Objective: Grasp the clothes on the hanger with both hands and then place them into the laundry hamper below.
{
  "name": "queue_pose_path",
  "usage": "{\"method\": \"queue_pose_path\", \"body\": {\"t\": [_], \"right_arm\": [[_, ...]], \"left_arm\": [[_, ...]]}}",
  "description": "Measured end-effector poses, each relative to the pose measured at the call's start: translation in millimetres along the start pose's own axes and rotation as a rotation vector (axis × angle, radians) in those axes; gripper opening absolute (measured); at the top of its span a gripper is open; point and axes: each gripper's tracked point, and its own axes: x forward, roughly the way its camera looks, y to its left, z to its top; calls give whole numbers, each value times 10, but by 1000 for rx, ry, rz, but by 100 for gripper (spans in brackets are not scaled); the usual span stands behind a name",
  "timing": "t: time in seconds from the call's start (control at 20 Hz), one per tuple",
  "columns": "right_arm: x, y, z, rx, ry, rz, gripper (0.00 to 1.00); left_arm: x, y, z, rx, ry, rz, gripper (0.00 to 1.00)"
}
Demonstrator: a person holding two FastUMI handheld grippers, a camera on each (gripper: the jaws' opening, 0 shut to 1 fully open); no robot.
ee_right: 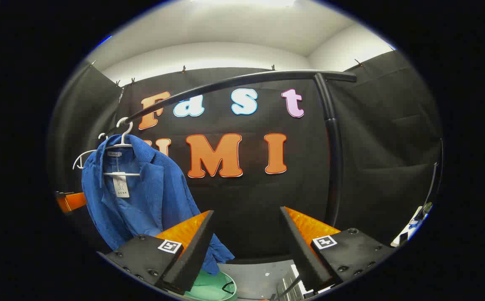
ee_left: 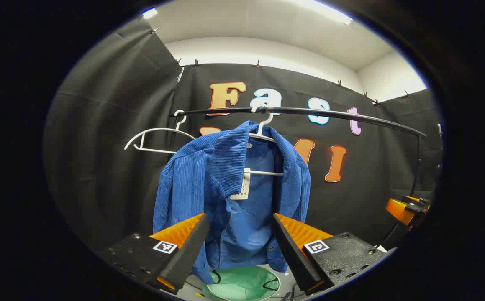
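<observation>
Nothing's grabbed yet. Up close, the left gripper and right gripper both have fingers spread apart, holding nothing. Below sits the green hamper. Farther back, the blue jacket hangs on its white hanger from the rail, long axis vertical, open front facing us.

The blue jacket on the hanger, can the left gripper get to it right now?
Probably yes. The left gripper is open and faces the blue jacket straight ahead, with nothing between them.

Blue jacket on white hanger
</observation>
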Motion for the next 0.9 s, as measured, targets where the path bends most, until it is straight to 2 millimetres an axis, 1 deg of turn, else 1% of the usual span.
{"method": "queue_pose_path", "body": {"t": [0.05, 0.1, 0.35, 0.4, 0.45, 0.5, 0.55, 0.7, 0.9], "right_arm": [[-5, 2, -3, 1, 1, 0, 98], [2, -2, -12, 1, 2, 0, 98], [65, 19, -34, 4, 8, 5, 98], [79, 36, -36, 4, 10, 8, 98], [97, 42, -38, 5, 11, 11, 98], [98, 55, -38, 4, 11, 16, 98], [110, 64, -50, 4, 11, 19, 89], [136, 95, -57, 2, 14, 27, 89], [182, 135, -114, 3, 24, 36, 89]], "left_arm": [[1, -5, 0, 0, 1, 0, 95], [14, -2, -4, 1, 0, 1, 92], [43, 9, -32, 0, 2, 9, 92], [50, 22, -37, -2, 4, 13, 95], [73, 23, -49, -3, 6, 15, 92], [75, 34, -53, -5, 8, 19, 95], [88, 47, -60, -5, 8, 23, 92], [97, 66, -74, -8, 12, 32, 92], [156, 103, -141, -5, 25, 45, 92]]}}
